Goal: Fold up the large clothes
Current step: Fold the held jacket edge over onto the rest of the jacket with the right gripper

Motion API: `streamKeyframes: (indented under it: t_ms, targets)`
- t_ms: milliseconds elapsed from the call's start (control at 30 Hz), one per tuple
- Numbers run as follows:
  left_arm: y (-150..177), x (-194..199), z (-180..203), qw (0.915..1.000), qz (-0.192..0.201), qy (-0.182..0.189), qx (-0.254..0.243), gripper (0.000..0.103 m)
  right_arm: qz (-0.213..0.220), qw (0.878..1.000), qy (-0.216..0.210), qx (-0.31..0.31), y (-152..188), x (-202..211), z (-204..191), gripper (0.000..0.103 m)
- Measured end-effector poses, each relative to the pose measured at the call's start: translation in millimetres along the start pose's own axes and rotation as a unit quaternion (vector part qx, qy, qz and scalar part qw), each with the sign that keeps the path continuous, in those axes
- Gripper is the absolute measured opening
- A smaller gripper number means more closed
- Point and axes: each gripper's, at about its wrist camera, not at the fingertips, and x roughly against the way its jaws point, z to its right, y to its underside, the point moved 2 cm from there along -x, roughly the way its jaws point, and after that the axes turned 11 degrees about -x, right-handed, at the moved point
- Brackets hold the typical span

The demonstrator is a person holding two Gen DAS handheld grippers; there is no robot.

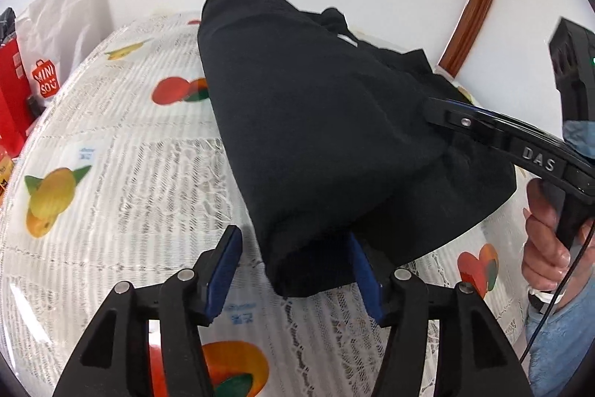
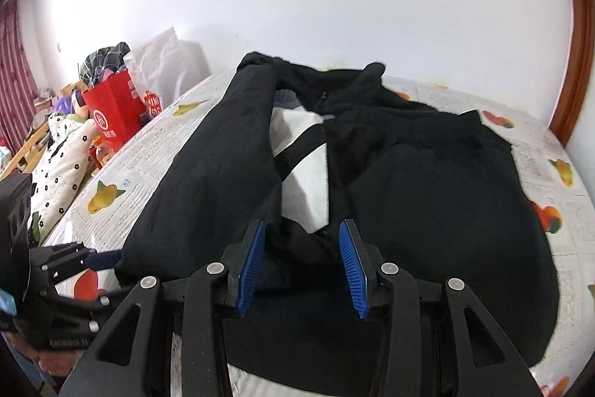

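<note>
We see a black jacket (image 2: pixel 427 196) of matt, soft cloth with a smoother white lining. Under it the table cover (image 1: pixel 111 211) looks like glossy clear plastic over lace. Our gripper fingers (image 2: pixel 249 270) carry ribbed blue rubbery pads on matt black plastic with shiny metal pins.

Left gripper (image 1: pixel 293 270) and right gripper (image 2: pixel 303 266) angled downward, both jaws apart, gripping nothing.
</note>
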Motion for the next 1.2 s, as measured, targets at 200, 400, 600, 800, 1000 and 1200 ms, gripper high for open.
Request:
streamKeyframes:
  t_ms: [200, 400, 600, 800, 1000, 1200]
  targets:
    - [-2, -7, 14, 0.9994, -0.003, -0.018, -0.028, 0.069, -0.04, 0.999, -0.011, -0.008, 1, -34, -4, 0.016]
    - [-4, -12, 18, 0.9986, -0.006, -0.039, -0.036, 0.071, 0.003, 0.999, -0.03, -0.015, -3, -8, -3, 0.005]
    - [-8, -18, 22, 0.997, -0.015, -0.056, -0.051, 0.072, 0.136, 0.989, -0.023, -0.058, -2, 78, 40, 0.005]
    - [-12, -21, 26, 0.996, -0.019, -0.06, -0.063, 0.071, 0.036, 0.994, 0.037, -0.098, 33, 37, 79, 0.008]
    - [-17, -13, 36, 0.9982, 0.006, -0.016, -0.058, 0.07, 0.04, 0.994, 0.035, -0.099, 36, 43, 85, 0.056]
    - [-23, -19, 57, 0.9975, 0.013, 0.019, -0.067, 0.071, 0.027, 0.992, 0.019, -0.125, 21, 26, 99, 0.067]
